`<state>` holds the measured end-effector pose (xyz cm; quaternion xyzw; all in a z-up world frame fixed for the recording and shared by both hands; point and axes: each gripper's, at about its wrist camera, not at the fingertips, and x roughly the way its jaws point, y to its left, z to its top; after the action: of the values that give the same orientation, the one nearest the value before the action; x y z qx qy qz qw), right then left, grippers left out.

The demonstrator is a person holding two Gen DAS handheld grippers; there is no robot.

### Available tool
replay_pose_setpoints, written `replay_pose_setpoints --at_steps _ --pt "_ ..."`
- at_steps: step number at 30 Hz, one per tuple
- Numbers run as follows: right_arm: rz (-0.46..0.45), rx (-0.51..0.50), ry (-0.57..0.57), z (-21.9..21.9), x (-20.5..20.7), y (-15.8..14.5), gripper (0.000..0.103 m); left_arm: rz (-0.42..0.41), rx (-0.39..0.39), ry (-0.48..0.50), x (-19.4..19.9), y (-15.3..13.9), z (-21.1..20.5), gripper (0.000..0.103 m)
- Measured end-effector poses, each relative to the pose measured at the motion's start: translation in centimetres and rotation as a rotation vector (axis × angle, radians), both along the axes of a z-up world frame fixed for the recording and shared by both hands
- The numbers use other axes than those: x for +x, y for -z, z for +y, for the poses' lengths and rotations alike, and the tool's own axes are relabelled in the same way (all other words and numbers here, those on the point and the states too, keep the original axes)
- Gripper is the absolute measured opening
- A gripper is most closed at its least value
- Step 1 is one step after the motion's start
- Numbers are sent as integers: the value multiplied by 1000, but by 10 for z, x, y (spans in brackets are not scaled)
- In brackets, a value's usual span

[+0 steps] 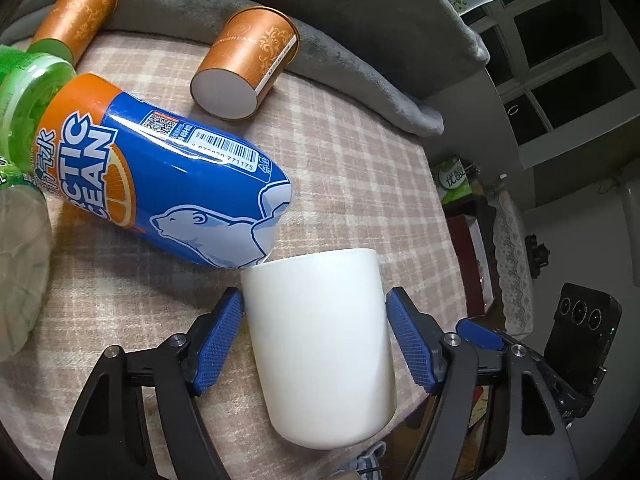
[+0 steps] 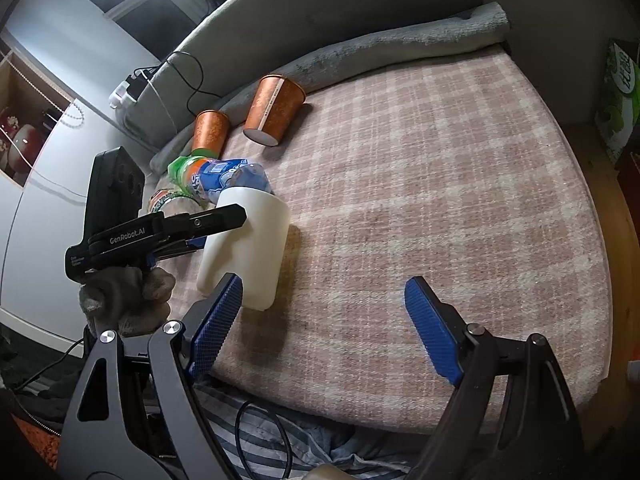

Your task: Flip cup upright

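A plain white cup [image 1: 322,344] stands on the checked pink blanket [image 1: 352,152], tilted a little, near the blanket's front edge. My left gripper [image 1: 316,340] sits around it, a blue pad [image 1: 218,344] on each side at or very near its wall. The cup's opening is hidden in this view. In the right wrist view the cup [image 2: 248,244] is at the left with the left gripper [image 2: 168,228] against it. My right gripper [image 2: 324,320] is open and empty over the blanket, to the right of the cup.
A blue and orange Arctic Ocean bottle [image 1: 168,176] lies right behind the cup, touching it. A clear bottle [image 1: 20,264] lies at the left. Two orange tubes [image 1: 248,60] [image 1: 80,12] lie by the grey rolled blanket [image 1: 360,40]. The blanket edge drops off at the front.
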<state>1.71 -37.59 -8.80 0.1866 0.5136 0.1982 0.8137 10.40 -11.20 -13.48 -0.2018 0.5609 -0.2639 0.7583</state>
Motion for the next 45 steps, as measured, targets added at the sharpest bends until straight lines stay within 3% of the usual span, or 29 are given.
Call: replay_pose_setpoints --at_steps 24,45 --pt "-55 -27 41 -5 -2 -2 86 -311 159 43 -28 -42 -37 72" --pt "-102 -55 97 -12 -5 -8 86 -592 345 42 -19 -53 -79 72"
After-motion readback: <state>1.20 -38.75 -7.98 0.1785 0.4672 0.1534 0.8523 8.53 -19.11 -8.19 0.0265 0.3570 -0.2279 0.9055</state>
